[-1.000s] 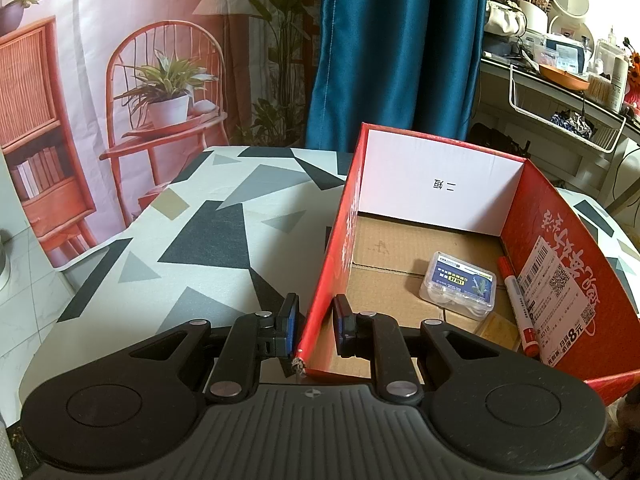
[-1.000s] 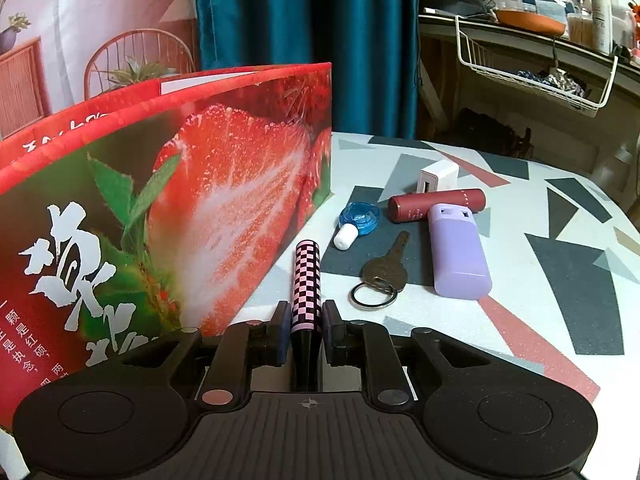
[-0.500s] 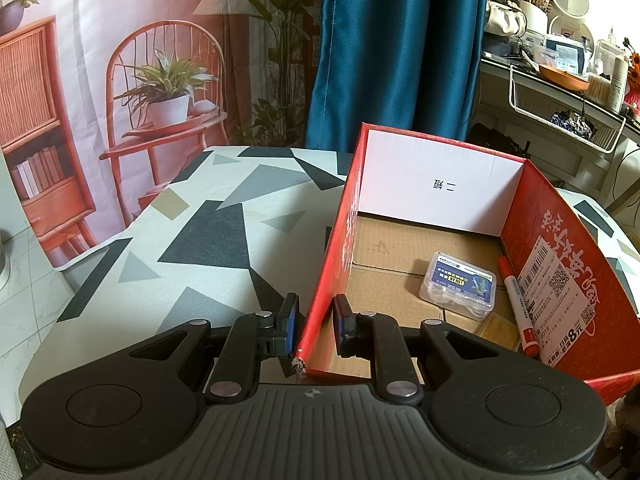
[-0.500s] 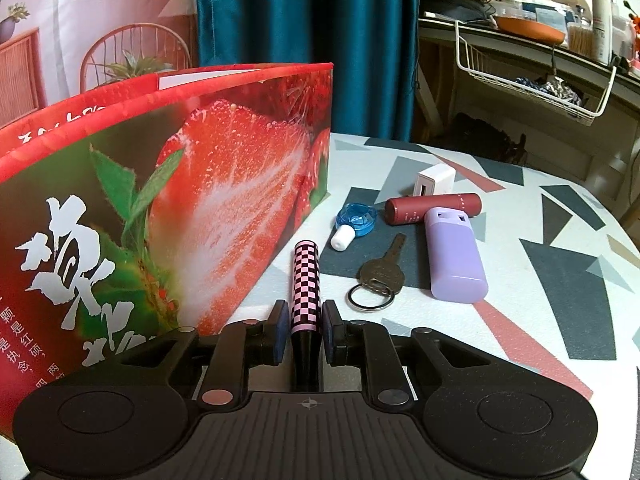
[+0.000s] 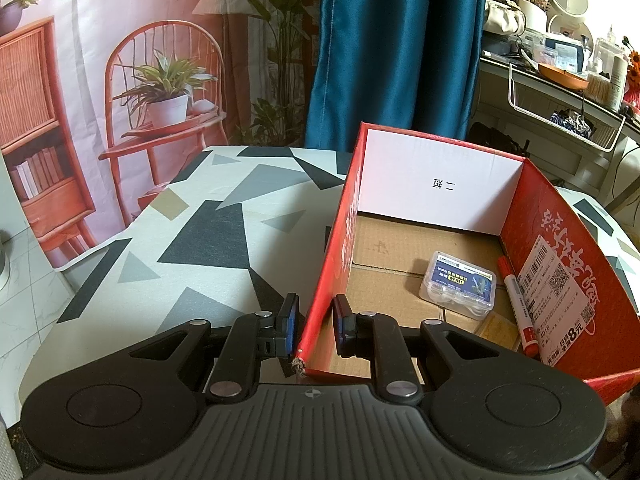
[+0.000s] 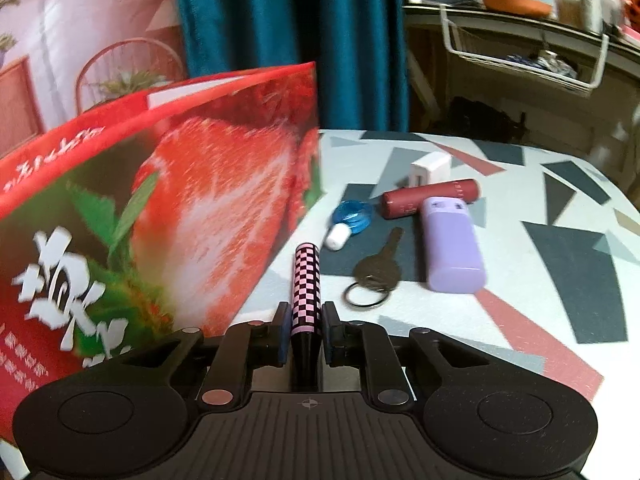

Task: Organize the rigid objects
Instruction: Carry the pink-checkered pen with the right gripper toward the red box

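My left gripper [image 5: 314, 330] fingers pinch the red box's [image 5: 560, 236] near-left wall corner | my right gripper [image 6: 303, 332] fingers clamp the pink-and-black checkered tube [image 6: 306, 288], held beside the box's strawberry side | key [image 6: 378, 268], purple case [image 6: 452, 248], maroon tube [image 6: 430, 198] lie on the worktop [image 6: 540, 300] | clear case [image 5: 458, 285] and red marker [image 5: 516, 304] inside the box

L gripper [image 5: 314, 330] jaws clamped, angled down; R gripper [image 6: 303, 334] jaws clamped too, angled down.

A long teal fabric curtain [image 5: 396, 52] hangs at twelve o'clock; a white wire basket [image 5: 568, 120] hangs at two o'clock.
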{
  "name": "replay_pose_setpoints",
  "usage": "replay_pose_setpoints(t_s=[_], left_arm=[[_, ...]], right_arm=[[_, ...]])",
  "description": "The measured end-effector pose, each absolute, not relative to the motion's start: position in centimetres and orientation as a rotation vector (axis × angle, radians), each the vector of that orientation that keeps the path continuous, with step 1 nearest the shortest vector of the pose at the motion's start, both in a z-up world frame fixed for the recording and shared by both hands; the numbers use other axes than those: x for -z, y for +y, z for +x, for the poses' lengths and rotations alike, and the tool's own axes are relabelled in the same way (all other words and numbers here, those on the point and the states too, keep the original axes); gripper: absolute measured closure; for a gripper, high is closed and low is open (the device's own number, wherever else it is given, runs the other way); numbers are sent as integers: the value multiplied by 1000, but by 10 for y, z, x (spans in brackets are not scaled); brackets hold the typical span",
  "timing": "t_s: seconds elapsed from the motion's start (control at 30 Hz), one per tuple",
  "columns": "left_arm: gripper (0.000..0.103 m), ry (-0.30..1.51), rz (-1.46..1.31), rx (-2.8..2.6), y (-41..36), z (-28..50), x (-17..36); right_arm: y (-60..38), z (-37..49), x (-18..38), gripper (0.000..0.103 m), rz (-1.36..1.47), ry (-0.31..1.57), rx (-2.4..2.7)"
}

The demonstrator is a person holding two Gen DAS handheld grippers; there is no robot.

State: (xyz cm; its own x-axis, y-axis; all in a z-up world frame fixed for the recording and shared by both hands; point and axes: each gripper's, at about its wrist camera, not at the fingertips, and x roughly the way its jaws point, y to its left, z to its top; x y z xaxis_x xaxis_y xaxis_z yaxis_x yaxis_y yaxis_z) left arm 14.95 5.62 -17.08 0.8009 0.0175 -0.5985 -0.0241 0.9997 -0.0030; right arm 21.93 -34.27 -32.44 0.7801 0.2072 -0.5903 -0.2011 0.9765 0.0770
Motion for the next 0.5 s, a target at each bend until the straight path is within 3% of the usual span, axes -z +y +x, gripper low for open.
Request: replay_pose_setpoints(t_s=[0.17,0.5], left_arm=[[83,642,-13,-22,56,150,171],[83,642,-13,-21,56,150,171]], right_arm=[[-357,217,293,88,107,532,-203],[-323,221,219,88,12,327,-351]])
